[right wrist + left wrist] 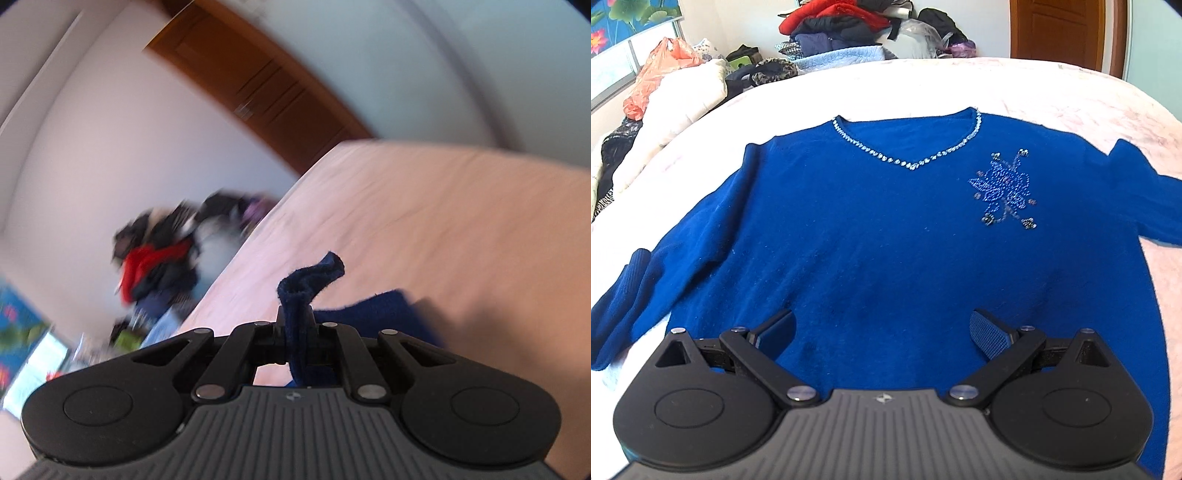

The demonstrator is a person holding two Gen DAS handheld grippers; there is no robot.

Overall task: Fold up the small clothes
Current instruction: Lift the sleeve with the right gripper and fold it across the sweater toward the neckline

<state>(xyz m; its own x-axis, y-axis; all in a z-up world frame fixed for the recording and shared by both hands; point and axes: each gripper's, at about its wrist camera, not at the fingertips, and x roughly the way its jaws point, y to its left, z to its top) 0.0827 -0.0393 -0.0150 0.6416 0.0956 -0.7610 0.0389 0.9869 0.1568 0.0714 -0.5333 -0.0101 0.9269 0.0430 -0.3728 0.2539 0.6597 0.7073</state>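
My left tool (882, 332) hangs over the lower middle of the blue sweater (871, 236), its two fingers spread wide apart with nothing between them, the blue textured pads (988, 334) clear of the knit. The sweater lies face up and flat on the bed (1052, 96), which is covered in a pale pink sheet. Its long axis runs straight away from me, hem nearest my tool and the V-neck (912, 162) with its beaded trim pointing toward the far edge of the bed. The beaded flower (1004, 188) sits on the chest to the right of the neck. One sleeve (624, 299) runs down and out to the left with its ribbed cuff doubled back on the sheet; the other sleeve (1145, 199) reaches out to the right edge of the view. My right tool (297, 328) is closed tight on a pinch of the blue knit, a bunched tuft of it poking up above the fingertips, with more of the fabric trailing off to the right over the sheet. That view is tilted and smeared. Beyond the bed a clothes pile (849, 29) is heaped against the wall, beside a brown wooden door (1060, 33).
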